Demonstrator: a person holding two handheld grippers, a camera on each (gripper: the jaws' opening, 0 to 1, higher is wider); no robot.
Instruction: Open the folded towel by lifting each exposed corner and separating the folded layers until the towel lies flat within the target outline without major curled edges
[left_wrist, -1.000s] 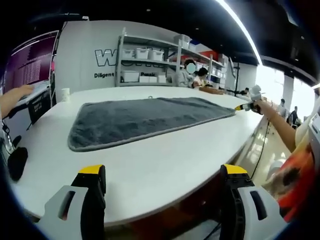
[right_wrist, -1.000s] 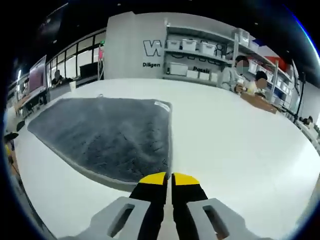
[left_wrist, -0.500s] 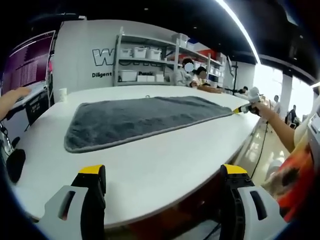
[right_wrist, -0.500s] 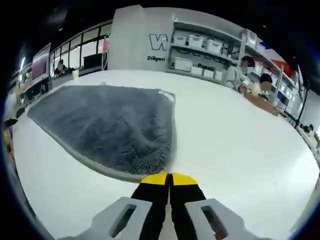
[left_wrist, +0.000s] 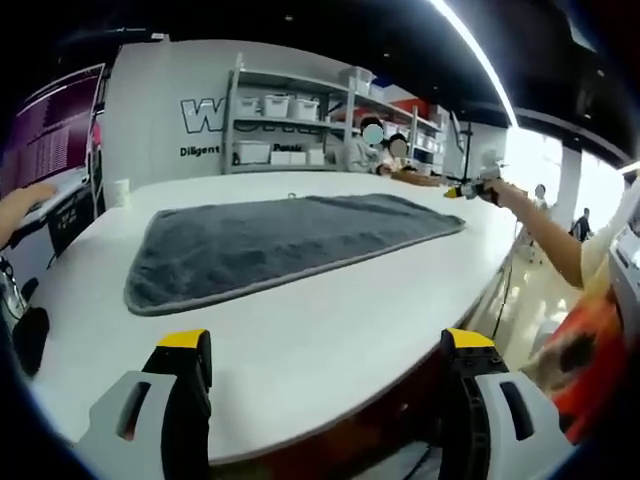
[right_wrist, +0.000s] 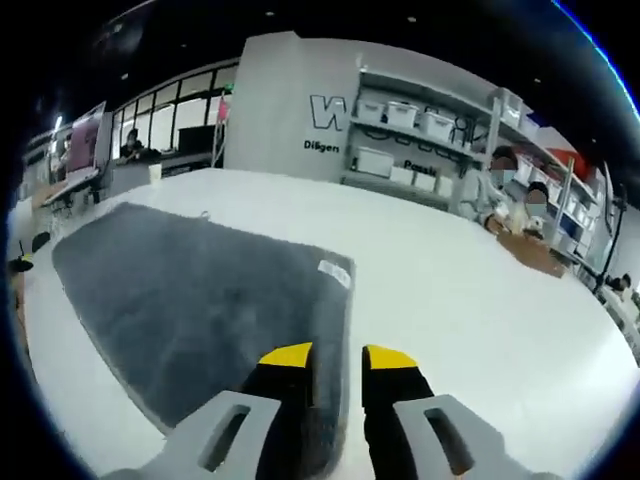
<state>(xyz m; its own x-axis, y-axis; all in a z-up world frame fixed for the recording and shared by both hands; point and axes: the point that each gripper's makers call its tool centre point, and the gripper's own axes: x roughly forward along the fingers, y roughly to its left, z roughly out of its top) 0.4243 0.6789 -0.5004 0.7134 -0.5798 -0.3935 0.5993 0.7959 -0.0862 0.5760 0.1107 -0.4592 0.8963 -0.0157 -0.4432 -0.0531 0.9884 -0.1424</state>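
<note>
Looking from the left gripper (left_wrist: 320, 350), its fingers stood wide apart near the counter (left_wrist: 330, 320) edge, gripping nothing; the grey towel (left_wrist: 280, 240) lay spread flat further in, and the right gripper (left_wrist: 462, 190) hung beyond its far corner. From the right gripper (right_wrist: 335, 358), fingers were slightly parted (nothing between them) above the towel (right_wrist: 190, 310) edge, near its white label (right_wrist: 335, 272).

1. The left gripper (left_wrist: 325, 375) has its fingers (left_wrist: 185, 385) spread wide apart at the near edge of the white bench (left_wrist: 300, 330), holding nothing.
2. A grey towel (left_wrist: 275, 240) lies spread flat on the bench, well ahead of the fingers.
3. Far ahead and to the right of the fingers, the right gripper (left_wrist: 465, 189) hangs just past the towel's far corner, held by an outstretched arm (left_wrist: 540, 235).
4. Shelves (left_wrist: 300, 125) with white boxes stand beyond the bench.
</note>
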